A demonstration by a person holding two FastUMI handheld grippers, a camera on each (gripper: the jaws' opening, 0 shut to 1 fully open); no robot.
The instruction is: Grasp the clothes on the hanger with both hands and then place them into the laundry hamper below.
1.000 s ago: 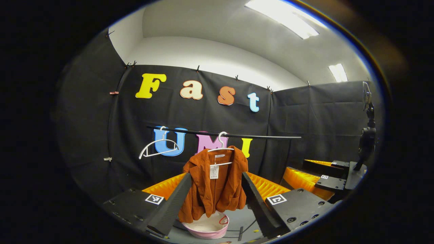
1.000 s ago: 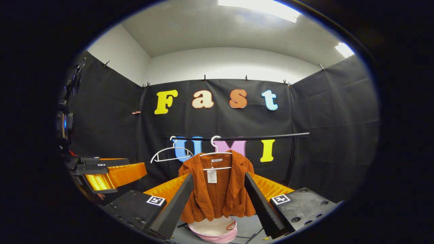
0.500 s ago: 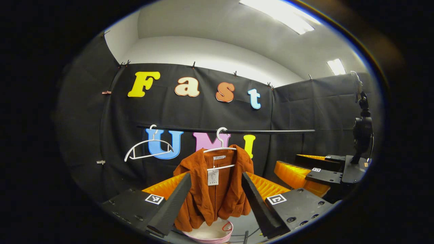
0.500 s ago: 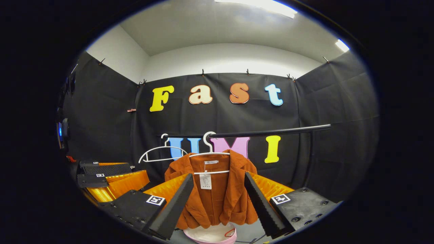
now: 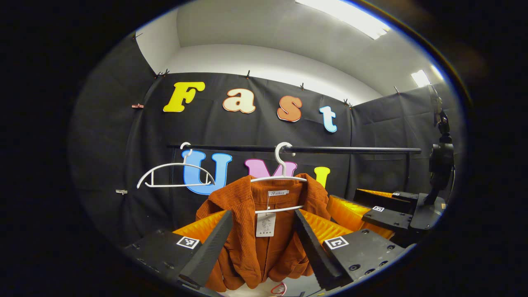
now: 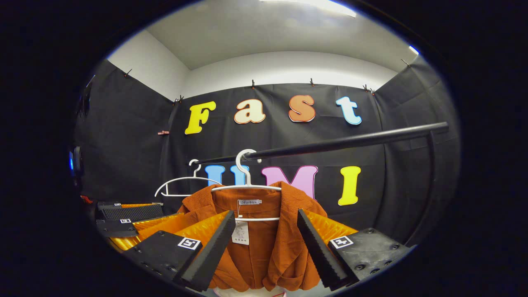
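Rust-orange corduroy is hanging at the lower centre of both views: the jacket (image 5: 264, 231) is draped on a white hanger (image 5: 280, 181) whose hook is sitting over the black rail (image 5: 350, 150); in the right gripper view the same jacket (image 6: 264, 239) is filling the gap between that gripper's fingers, under its hanger (image 6: 246, 187) and the rail (image 6: 350, 141) slanting up to the right; an empty white hanger (image 5: 175, 177) is hanging on the rail at centre left.

The left gripper (image 5: 264, 247) is holding its jaws wide with the jacket framed between them, and nothing is pressing on the cloth; the right gripper (image 6: 264, 247) is likewise standing wide around the jacket without pinching it; the right gripper is also showing at the right edge of the left gripper view, and the left one at the lower left of the right gripper view.

By my reading, the task is only at its approach; no grasp is made yet, the jacket is not off its hanger, and the lift and the drop are all left to do; the laundry hamper (image 5: 280, 288) is barely peeking in at the bottom edge beneath the jacket's hem, as a pale sliver (image 6: 247, 292) in the right gripper view.
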